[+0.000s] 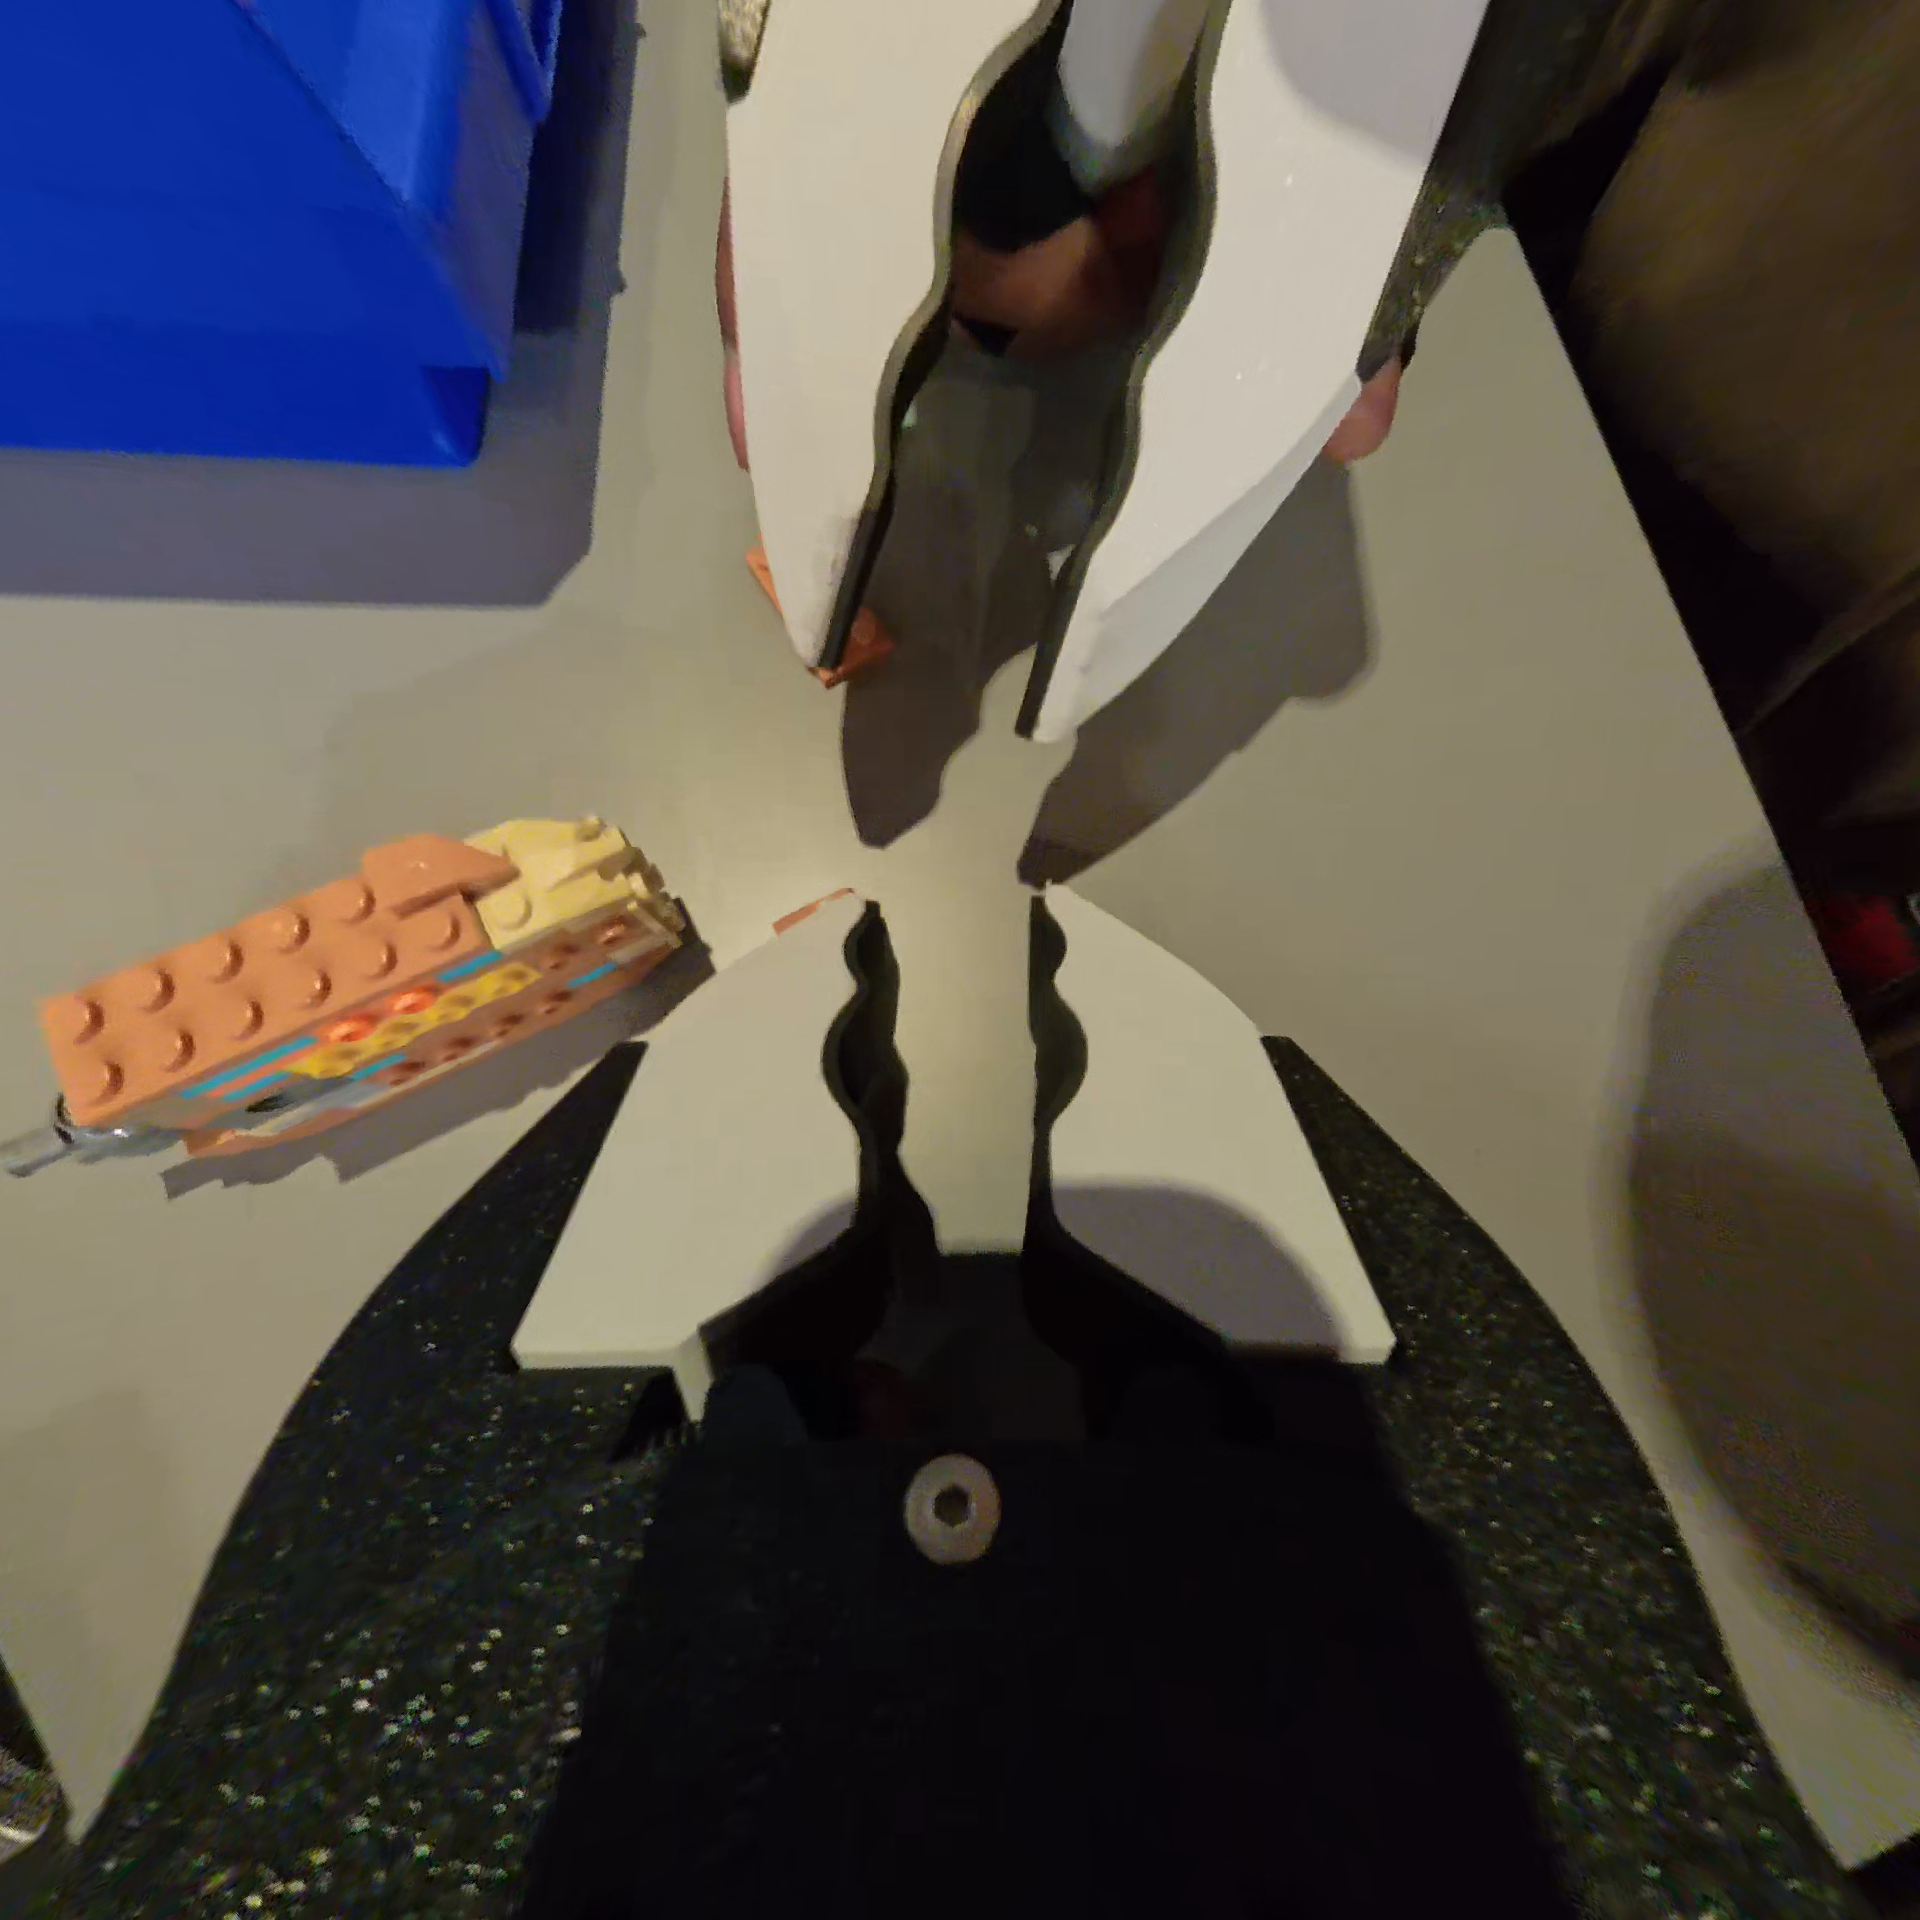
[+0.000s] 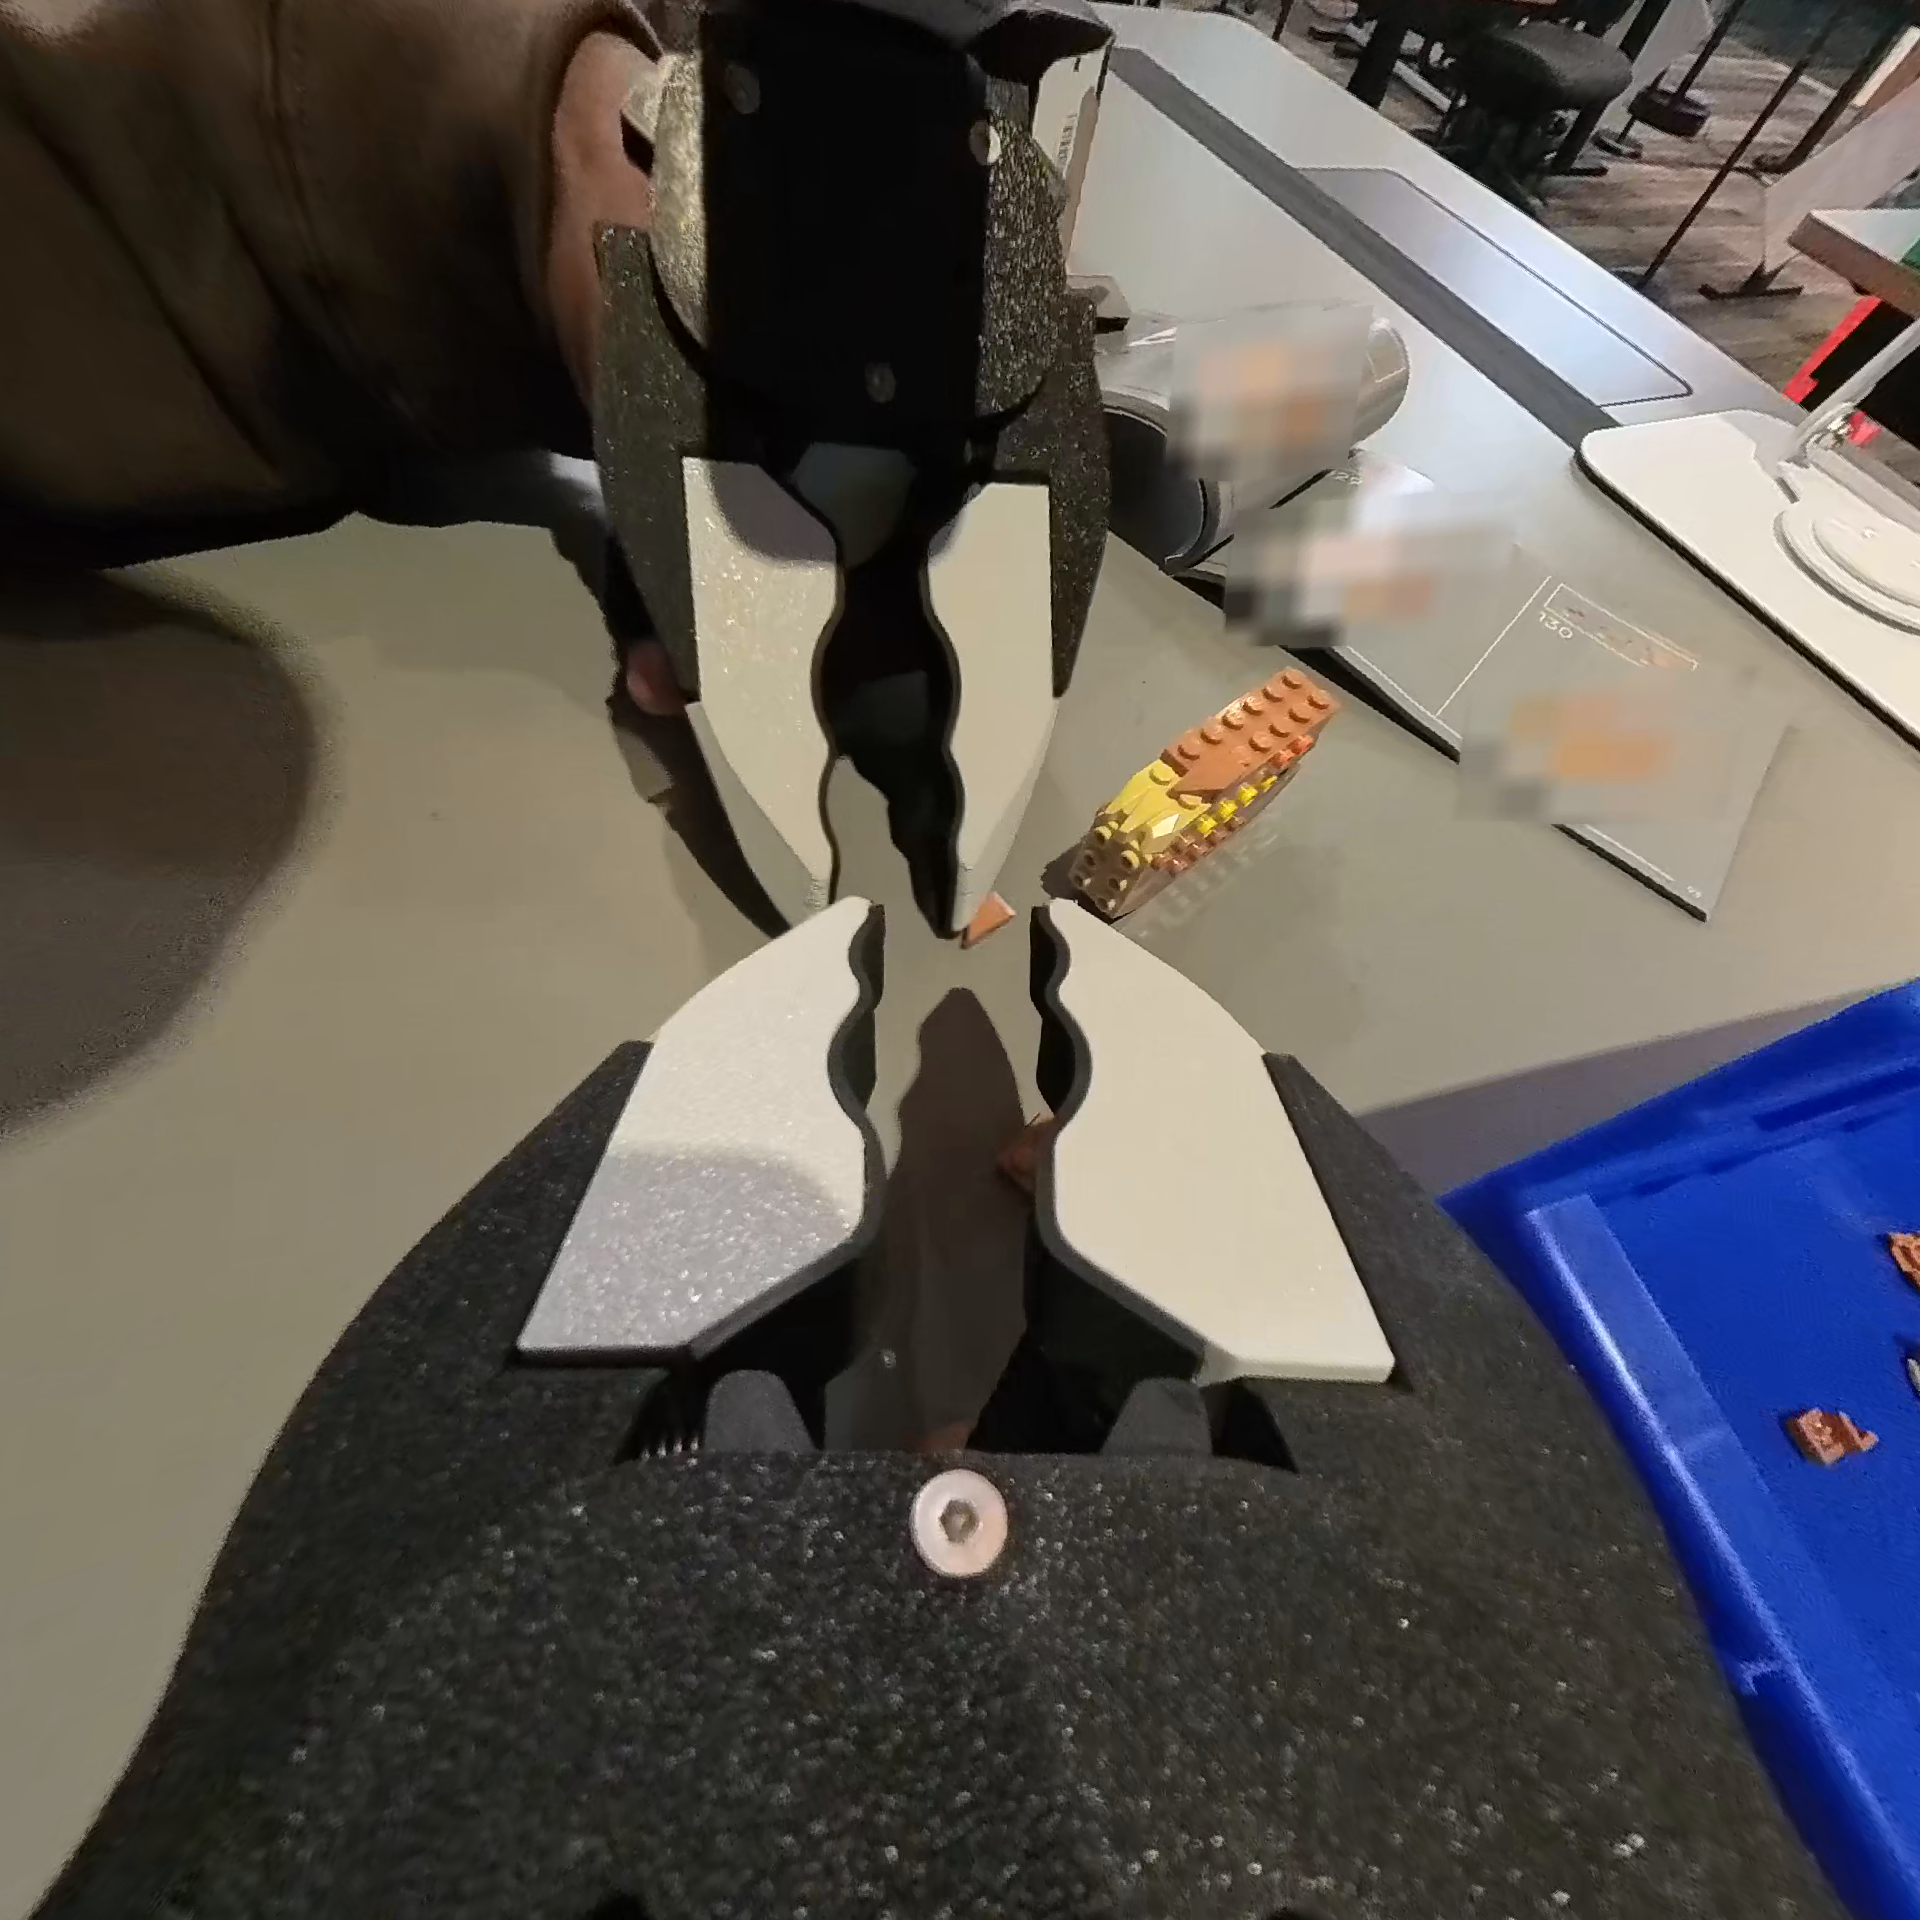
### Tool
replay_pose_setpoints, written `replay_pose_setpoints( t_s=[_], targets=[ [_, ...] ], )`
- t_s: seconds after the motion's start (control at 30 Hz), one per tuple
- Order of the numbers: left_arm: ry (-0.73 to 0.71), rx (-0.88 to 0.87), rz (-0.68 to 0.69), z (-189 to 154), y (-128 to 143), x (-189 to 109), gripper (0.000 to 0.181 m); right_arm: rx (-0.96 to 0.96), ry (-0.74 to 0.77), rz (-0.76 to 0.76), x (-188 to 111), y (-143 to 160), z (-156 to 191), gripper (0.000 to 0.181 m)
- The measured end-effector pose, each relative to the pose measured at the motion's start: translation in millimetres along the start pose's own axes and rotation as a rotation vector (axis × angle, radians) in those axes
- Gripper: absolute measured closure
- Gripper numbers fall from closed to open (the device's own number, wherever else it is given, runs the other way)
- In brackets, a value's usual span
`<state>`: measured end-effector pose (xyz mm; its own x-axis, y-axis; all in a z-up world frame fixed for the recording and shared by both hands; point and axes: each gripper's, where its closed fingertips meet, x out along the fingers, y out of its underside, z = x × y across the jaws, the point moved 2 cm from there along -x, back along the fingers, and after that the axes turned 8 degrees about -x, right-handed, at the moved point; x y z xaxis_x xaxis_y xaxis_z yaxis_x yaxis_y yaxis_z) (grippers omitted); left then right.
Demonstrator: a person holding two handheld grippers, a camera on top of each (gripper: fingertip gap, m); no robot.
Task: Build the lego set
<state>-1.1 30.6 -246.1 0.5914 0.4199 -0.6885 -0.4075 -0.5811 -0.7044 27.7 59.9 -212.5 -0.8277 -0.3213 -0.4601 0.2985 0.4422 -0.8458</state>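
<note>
Beside brown-and-tan lego assembly (image 1: 343, 987), left tongs (image 1: 954, 899) and right tongs (image 2: 954, 906) both released. Straddle small brown piece (image 2: 987, 920) squarely before you clench.

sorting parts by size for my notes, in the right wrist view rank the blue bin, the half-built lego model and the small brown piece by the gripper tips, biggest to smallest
1. blue bin, partly cut off and nearest the camera
2. half-built lego model
3. small brown piece, clearly smallest

glossy plastic lego model (image 1: 353, 987), glossy blue plastic bin (image 2: 1714, 1299), smooth matt table (image 1: 364, 727).
</note>
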Motion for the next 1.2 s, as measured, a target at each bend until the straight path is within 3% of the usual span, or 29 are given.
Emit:
replay_pose_setpoints(
  t_s=[0.2,0.4,0.57,0.8,0.93,1.2],
  targets=[
    [-0.025,0.016,-0.126,7.5,-7.7,-29.9,0.154,0.02,-0.002,0.004,0.5,0.8,-1.9,0.155],
    [-0.256,0.09,-0.247,55.5,-14.9,-71.1,0.143,0.025,-0.022,0.001,0.7,0.5,-1.1,0.156],
    [-0.299,0.18,-0.157,78.2,-19.3,-81.6,0.135,0.013,-0.046,0.003,0.5,0.8,2.5,0.156],
    [-0.183,0.301,0.183,84.0,-18.2,-64.3,0.128,0.018,-0.096,-0.017,-3.3,0.3,6.6,0.156],
    [-0.106,0.378,0.227,89.0,-27.2,-54.6,0.126,0.011,-0.115,-0.024,-5.3,0.2,9.2,0.156],
    [0.048,0.431,0.288,90.7,-15.7,-30.2,0.124,0.019,-0.141,-0.033,-7.4,0.2,11.0,0.157]
  ],
)
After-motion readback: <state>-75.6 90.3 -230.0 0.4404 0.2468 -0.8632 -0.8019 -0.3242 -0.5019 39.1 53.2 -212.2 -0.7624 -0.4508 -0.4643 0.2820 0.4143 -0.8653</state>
